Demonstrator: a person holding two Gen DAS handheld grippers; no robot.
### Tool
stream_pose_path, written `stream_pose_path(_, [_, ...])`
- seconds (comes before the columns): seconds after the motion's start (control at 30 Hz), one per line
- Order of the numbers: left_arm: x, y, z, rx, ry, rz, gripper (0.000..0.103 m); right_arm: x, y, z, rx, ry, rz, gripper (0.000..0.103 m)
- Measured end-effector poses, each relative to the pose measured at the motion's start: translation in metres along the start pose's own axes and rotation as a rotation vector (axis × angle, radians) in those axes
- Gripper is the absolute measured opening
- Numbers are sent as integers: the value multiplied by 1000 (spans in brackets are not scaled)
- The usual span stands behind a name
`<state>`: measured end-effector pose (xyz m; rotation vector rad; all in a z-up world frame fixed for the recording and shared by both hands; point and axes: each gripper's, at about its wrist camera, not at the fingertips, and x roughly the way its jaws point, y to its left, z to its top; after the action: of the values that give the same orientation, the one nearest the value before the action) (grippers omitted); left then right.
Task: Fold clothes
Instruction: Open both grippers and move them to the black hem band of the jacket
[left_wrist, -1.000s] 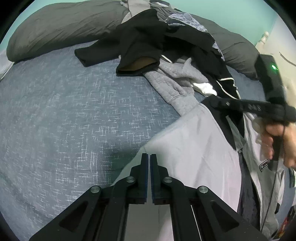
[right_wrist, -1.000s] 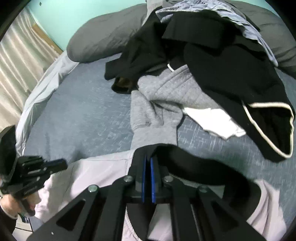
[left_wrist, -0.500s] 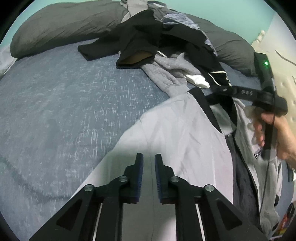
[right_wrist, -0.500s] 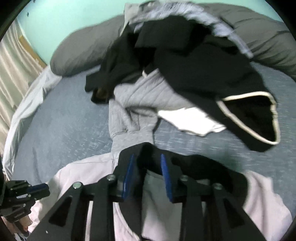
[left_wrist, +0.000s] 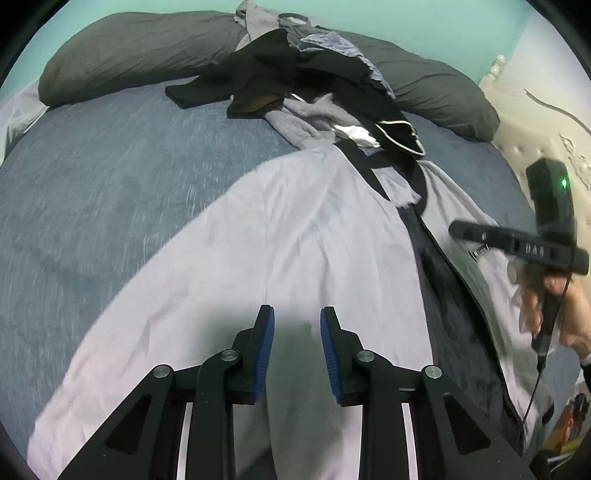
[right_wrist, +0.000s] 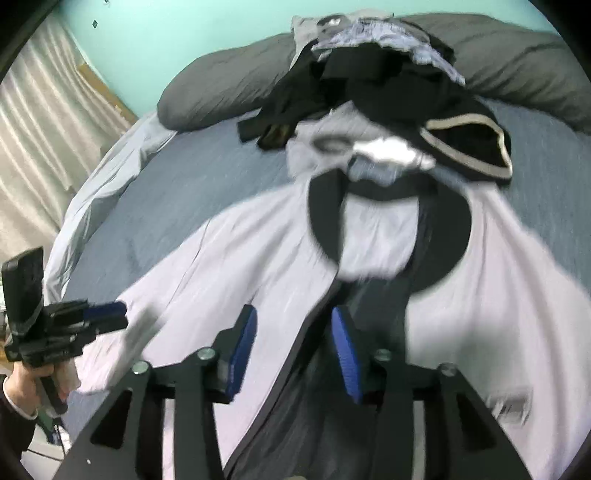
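A pale lilac-grey jacket with a black collar and dark lining lies spread open on the blue bed. My left gripper hovers over its left panel, jaws opening, nothing between the blue pads. Over the jacket's zip edge my right gripper is likewise opening; the fabric lies below the pads and is not pinched. Each gripper shows in the other's view: right gripper, left gripper, both hand-held.
A heap of black, grey and white clothes is piled at the head of the bed against two dark grey pillows. A curtain hangs at the left. Bare blue bedspread lies left of the jacket.
Both grippers were shut on the jacket's edges; both have let go and their jaws have spread. Both have pulled back toward the foot of the bed, leaving the jacket laid out flat.
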<state>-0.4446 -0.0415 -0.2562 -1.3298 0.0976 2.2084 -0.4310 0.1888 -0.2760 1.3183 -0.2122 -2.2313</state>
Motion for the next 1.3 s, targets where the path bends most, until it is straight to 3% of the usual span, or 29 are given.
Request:
stream_pose_path(0.33, [-57,-10,-61,-38,-74,12,30,-42,37,-104,28,5,36,49])
stream_pose_path(0.43, [-79,-14,-79,-79,-73,6,37,-54,51,-142,66,31,55,58])
stream_pose_path(0.6, [-106,-23,-105,-79,-71,11,39,-58,77,-198,111,99,82,59])
stream_pose_path(0.67, [-115,-25,-116,-86,-72,10,46,-60,88,-213,121,102,101,59])
stream_pose_path(0.83, [-132,-26,-140,-104,-71,7,53,-59,117,-241,116,131,118,59])
stream_pose_path(1.07, [-147,-21,-167,-137,-75,2,72,-51,132,-264,157,159,126,59])
stream_pose_path(1.3, [-151,-14,-185,-149,-69,3,74,-44,132,-279,211,170,159,59])
